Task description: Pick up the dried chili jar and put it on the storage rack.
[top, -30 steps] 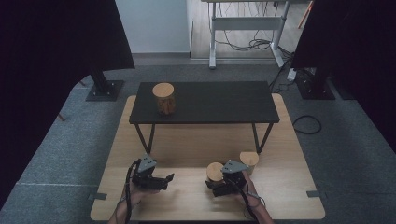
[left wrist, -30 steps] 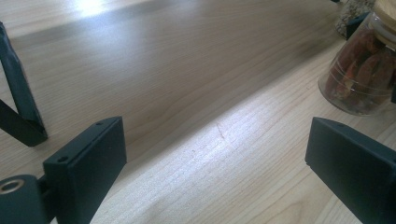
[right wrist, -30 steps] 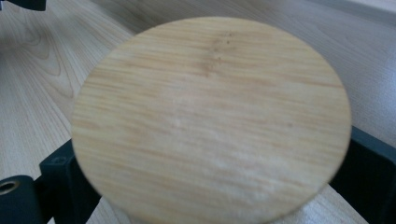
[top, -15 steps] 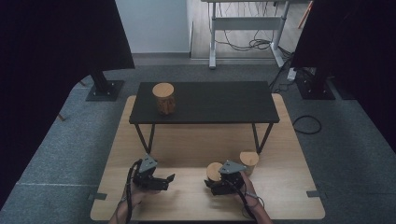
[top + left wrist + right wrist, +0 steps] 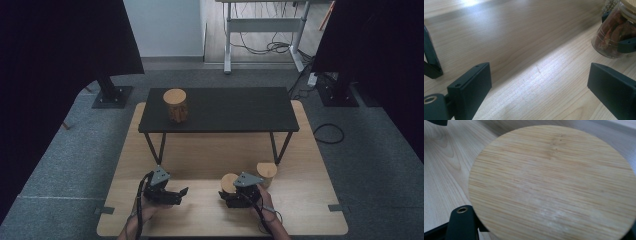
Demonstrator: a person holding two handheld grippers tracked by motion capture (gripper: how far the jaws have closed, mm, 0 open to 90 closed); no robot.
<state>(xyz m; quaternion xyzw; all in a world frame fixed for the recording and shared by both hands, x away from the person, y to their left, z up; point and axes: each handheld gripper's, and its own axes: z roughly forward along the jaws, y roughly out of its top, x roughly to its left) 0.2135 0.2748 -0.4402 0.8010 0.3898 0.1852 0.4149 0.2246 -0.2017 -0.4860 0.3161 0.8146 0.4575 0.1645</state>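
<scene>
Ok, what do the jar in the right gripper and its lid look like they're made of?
The jar looks like clear glass: glossy, with reddish contents showing through its wall. Its lid looks like bamboo or light wood, matte and unpainted, with fine straight grain across the flat round top. The right gripper, whose jaws have just been closing, is clamped on the jar below the lid.

— How are the cameras placed?
— The board (image 5: 200, 210) is seen from high above, facing forward. The jar (image 5: 616, 32) is seen low from the left gripper, its lid (image 5: 551, 185) closely from the right.
</scene>
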